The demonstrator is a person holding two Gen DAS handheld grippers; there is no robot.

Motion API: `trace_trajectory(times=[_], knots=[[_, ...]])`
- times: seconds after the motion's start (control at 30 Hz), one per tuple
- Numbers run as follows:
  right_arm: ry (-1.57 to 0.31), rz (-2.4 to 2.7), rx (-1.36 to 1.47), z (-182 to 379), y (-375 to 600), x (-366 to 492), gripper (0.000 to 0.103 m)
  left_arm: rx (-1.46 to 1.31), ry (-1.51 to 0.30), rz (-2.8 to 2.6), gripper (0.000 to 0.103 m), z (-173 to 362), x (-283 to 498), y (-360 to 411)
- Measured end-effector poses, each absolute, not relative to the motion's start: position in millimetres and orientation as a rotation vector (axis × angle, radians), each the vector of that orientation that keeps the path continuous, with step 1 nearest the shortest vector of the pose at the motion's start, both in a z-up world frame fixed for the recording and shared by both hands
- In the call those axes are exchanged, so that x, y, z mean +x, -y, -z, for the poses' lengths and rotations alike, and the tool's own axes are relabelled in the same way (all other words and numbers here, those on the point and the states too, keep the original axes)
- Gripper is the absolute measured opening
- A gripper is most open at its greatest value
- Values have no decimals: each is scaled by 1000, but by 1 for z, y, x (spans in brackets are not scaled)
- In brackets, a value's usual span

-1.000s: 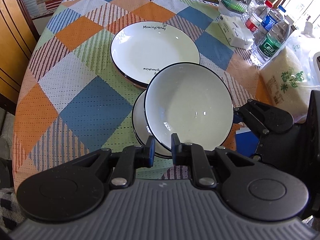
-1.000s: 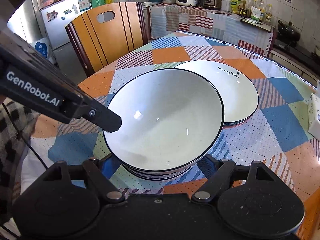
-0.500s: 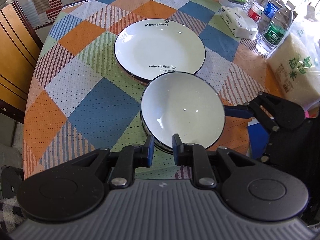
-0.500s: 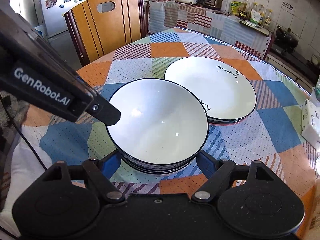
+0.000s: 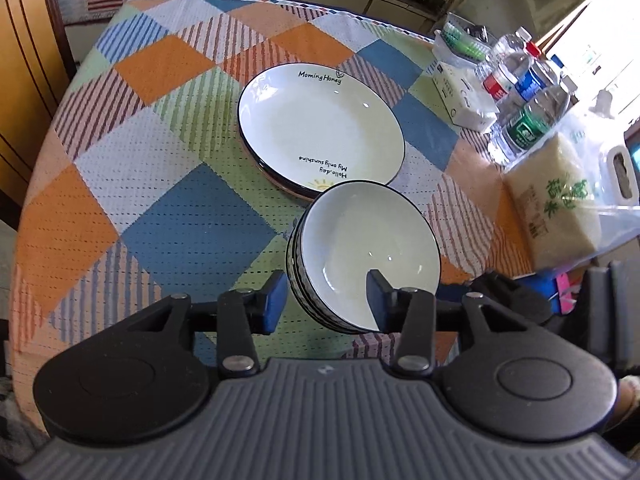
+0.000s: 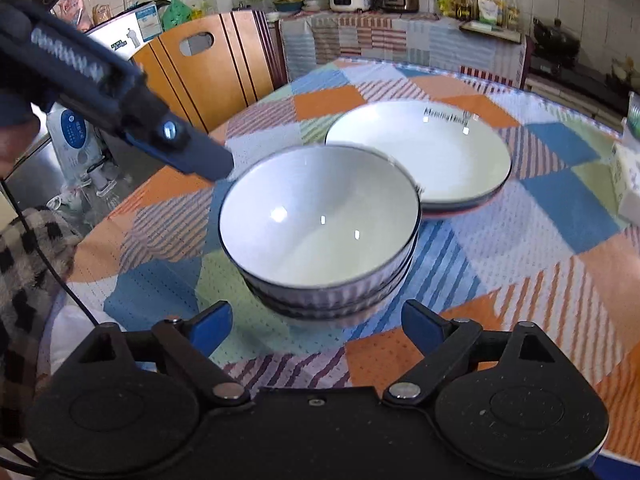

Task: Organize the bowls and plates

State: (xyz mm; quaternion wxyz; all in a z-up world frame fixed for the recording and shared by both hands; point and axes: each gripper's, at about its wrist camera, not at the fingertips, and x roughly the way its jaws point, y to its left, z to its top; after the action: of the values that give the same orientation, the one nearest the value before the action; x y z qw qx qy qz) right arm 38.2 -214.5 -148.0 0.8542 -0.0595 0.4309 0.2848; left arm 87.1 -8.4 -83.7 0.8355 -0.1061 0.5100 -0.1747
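A stack of white bowls with dark striped sides stands on the patterned tablecloth. Behind it lies a stack of white plates with "Morning Honey" lettering. My left gripper is open, its fingers astride the near rim of the bowl stack without gripping it. One of its fingers shows by the bowls' left side in the right wrist view. My right gripper is open and empty, just short of the bowl stack.
Water bottles, a white box, a bag of rice and a green basket crowd the table's right side. A wooden chair stands beyond the far left edge. The tablecloth's left half is bare.
The left gripper has opened and released the top bowl, which now sits level on the bowl stack. Both grippers have drawn back slightly from the stack.
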Motion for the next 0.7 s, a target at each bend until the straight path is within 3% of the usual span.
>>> trace_trajectory(times=[0.27, 0.47, 0.7], knots=[[-946, -553, -127, 183, 200, 55, 94, -369, -1157, 414, 58, 130, 105, 0], [-821, -552, -210, 187, 187, 55, 95, -385, -1141, 457, 58, 150, 111, 6], [-801, -575, -102, 198, 192, 63, 98, -408, -1094, 459, 56, 166, 114, 6]])
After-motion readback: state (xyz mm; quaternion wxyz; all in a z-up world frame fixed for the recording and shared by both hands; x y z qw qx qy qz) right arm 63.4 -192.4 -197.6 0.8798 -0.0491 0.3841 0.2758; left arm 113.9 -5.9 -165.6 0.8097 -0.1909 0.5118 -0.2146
